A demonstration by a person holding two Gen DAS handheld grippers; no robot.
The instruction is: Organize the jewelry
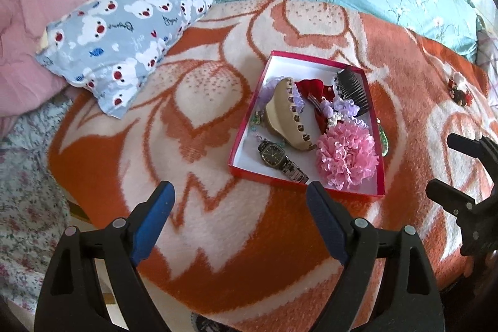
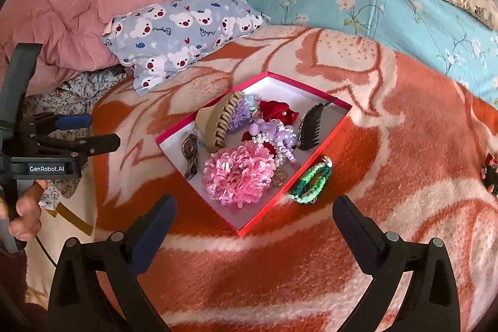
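Both grippers, left [image 1: 239, 201] and right [image 2: 253, 215], wide open, empty; risk snagging green bracelet [image 2: 311, 181] against red box [image 2: 264, 218] rim.

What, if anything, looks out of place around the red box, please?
The green bracelet lies on the blanket just outside the box, against its wall. A small red ornament also sits loose, far off. The rest is inside.

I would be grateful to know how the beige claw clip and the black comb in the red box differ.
The beige claw clip is pale tan with a curved, bulky body; the black comb is dark and flatter. The clip's teeth are short, broad and interlocked, the comb's long, thin and open. The clip lies toward the left of the red box, the comb against its right wall. Both are toothed hair accessories inside the box.
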